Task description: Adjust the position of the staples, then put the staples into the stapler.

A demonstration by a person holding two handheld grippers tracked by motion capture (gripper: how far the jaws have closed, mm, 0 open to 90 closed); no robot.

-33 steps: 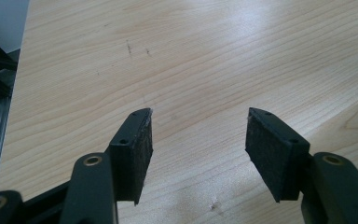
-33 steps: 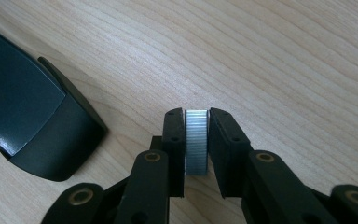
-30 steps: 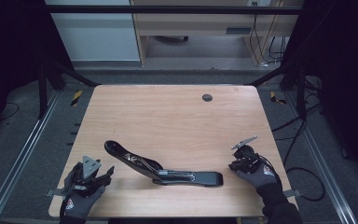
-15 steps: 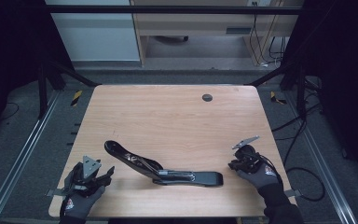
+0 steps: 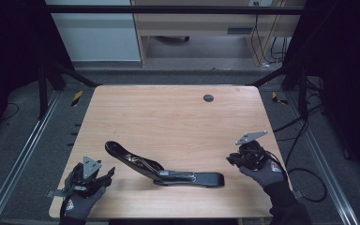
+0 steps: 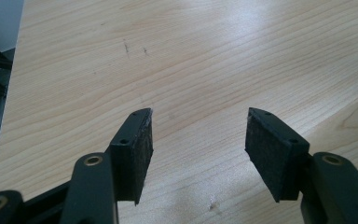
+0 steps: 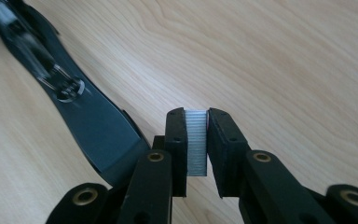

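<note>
A black stapler [image 5: 164,169], swung open flat, lies near the front edge of the wooden table [image 5: 178,117]. In the right gripper view the stapler [image 7: 88,121] runs off to the upper left, its near end just left of the jaws. My right gripper [image 5: 234,159] hovers just right of that end. It [image 7: 196,114] is shut on a small silvery ribbed strip of staples [image 7: 196,140], held upright between the pads. My left gripper [image 5: 105,174] rests at the front left corner, left of the stapler. Its jaws [image 6: 198,123] stand open over bare wood with nothing between them.
A small dark round disc [image 5: 208,98] sits in the table top near the far edge. Metal rails [image 5: 23,150] run along both sides of the table, and cables [image 5: 304,173] trail on the floor to the right.
My right gripper has lifted a little with the staple strip still in it. The left gripper and the stapler have stayed where they were.
</note>
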